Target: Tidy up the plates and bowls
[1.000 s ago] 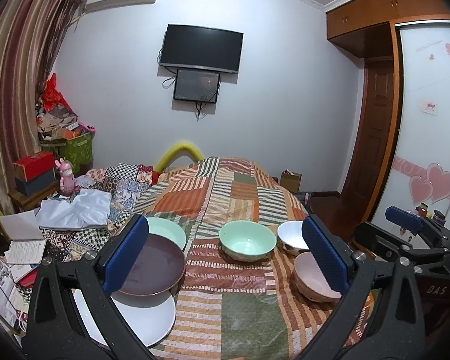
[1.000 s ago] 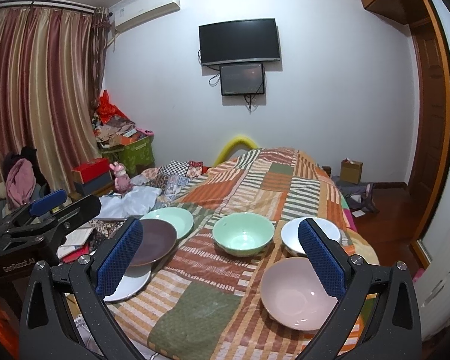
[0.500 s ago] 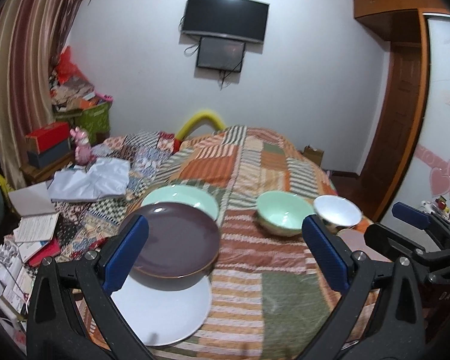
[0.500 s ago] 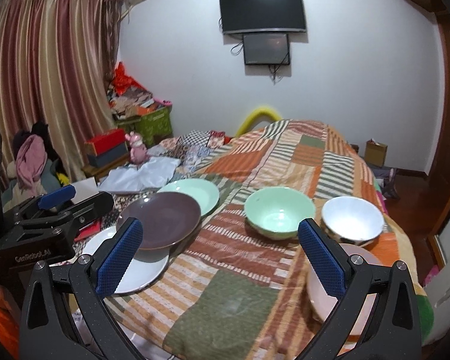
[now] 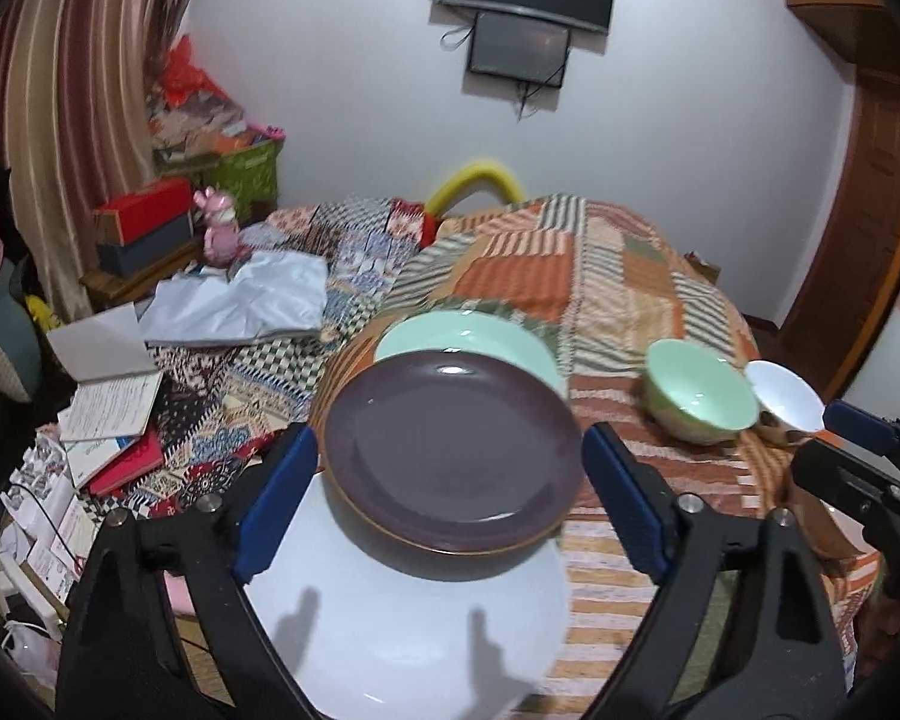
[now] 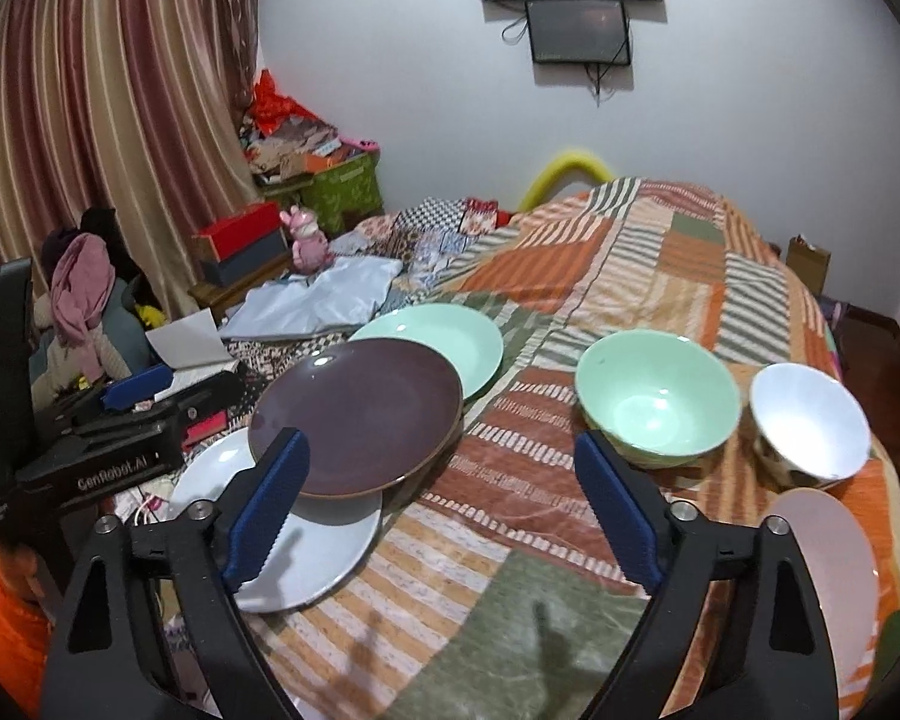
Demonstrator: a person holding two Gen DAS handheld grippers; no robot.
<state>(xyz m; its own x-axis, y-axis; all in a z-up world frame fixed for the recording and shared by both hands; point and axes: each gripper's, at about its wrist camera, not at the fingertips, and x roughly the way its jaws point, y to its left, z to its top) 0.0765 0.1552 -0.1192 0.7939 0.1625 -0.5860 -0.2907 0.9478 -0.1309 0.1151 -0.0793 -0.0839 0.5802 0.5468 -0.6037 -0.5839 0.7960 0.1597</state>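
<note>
Purple plate (image 5: 450, 444) overlaps a white plate (image 5: 408, 624) and a mint plate (image 5: 468, 333) at the left of the patchwork bed (image 6: 630, 276). The left hand-held gripper (image 5: 450, 507) hovers spread around it. The right hand-held gripper (image 6: 444, 510), also spread, faces the mint bowl (image 6: 657, 396), white bowl (image 6: 810, 426) and pink bowl (image 6: 828, 564).

Bed with patchwork quilt (image 6: 660, 276) carries white plate (image 6: 306, 558), green plate (image 6: 450, 342), green bowl (image 6: 657, 396), white bowl (image 6: 810, 426), pink bowl (image 6: 828, 564).

Even indoor light, fisheye-warped, slightly blurred.
</note>
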